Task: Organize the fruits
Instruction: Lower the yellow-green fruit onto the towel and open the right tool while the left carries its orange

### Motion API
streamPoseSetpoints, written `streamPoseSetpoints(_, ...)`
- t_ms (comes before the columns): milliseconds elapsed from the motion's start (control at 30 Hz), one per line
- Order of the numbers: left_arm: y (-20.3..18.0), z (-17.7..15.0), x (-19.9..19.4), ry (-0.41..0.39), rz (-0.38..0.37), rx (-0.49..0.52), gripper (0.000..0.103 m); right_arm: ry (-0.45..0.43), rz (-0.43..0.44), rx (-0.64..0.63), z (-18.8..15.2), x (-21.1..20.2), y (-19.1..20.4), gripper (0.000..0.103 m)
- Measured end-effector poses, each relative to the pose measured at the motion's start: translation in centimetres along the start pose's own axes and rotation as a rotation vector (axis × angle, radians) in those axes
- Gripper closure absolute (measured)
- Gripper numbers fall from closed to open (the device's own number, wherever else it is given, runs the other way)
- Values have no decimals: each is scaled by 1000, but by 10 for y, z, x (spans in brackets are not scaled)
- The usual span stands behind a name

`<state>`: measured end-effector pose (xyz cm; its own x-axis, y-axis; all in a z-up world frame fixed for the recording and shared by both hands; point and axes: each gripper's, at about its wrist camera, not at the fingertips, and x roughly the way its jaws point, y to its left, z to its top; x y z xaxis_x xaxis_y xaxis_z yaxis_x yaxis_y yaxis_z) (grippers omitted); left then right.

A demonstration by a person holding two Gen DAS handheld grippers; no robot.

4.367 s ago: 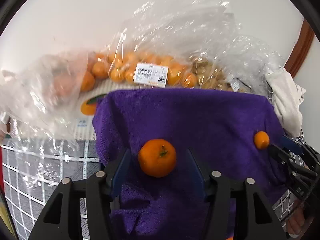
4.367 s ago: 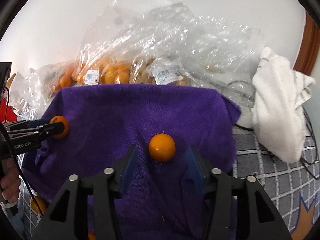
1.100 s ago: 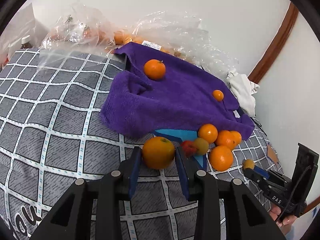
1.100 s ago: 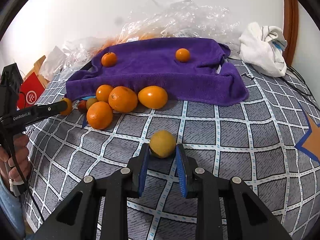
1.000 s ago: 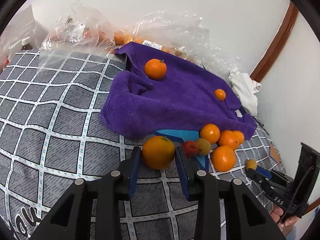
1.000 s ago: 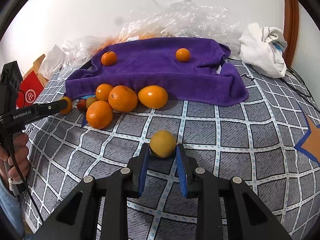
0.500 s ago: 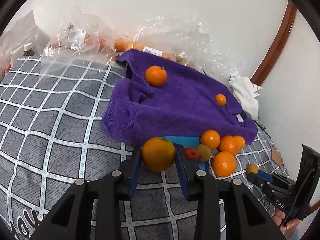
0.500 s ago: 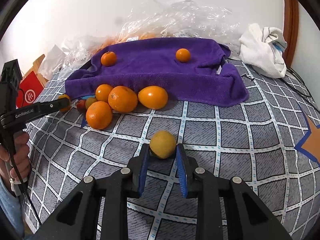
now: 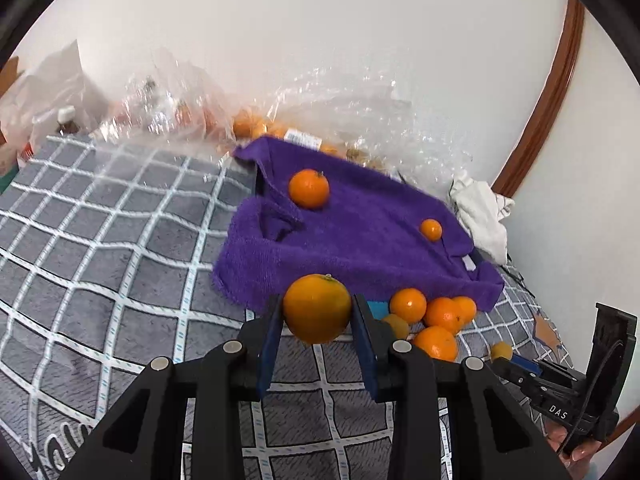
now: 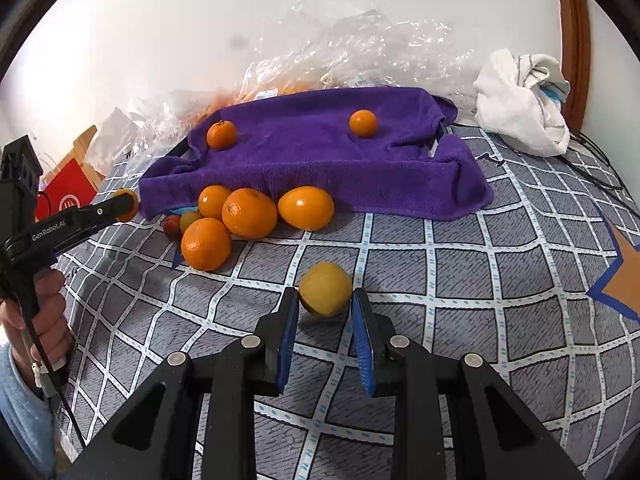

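- Both views bright, even, soft indoor light; white wall (image 10: 168, 40) behind washes out to glare far left of the right claw (image 10: 325, 316).
- Shadows faint: small soft one under the yellow fruit (image 10: 325, 294) btwn the claw's fingers.
- Plastic bags (image 10: 360, 44) beyond the claw throw specular sparkle, contents hard to read.
- Left-wrist view slightly motion-blurred, esp. bags (image 9: 168, 112) and bedspread grid (image 9: 120, 248) far left of the left claw (image 9: 317, 320).
- Strong fisheye: grid lines bow, black vignette at corners.
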<state>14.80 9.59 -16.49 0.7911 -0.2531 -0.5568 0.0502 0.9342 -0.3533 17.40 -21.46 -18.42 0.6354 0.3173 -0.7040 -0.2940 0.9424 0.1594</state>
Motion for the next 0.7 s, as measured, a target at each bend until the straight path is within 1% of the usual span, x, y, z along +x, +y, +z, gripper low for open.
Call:
streamPoseSetpoints(67,-8,3,-10,-43,33,38,70,-9,3,-7,5,-4,3,76)
streamPoseSetpoints(100,-13,6,-15,-48,48,54,70,-15,7,-9,10,-8,5,76)
streamPoseSetpoints(167,-19,15,-22,-45,39,57,70,-37,13,-19,22,-16,9,76)
streamPoseSetpoints(233,-28,29,-27,-46,57,73,70,-67,8,-35,41,-26,13,76)
streamPoseSetpoints(300,-36,46,-30,-62,70,91,70,-102,7,-41,61,-34,14,76)
streamPoseSetpoints(367,-42,62,-30,-74,78,90,70,-138,2,-39,81,-38,14,76)
streamPoseSetpoints(467,-50,86,-23,-89,93,71,70,-177,-24,-31,109,-38,10,76)
streamPoseSetpoints(567,-55,102,-6,-121,125,68,70,-205,-50,-21,132,-30,5,76)
streamPoseSetpoints(700,-54,108,20,-143,158,73,70,-219,-54,15,152,-9,-5,76)
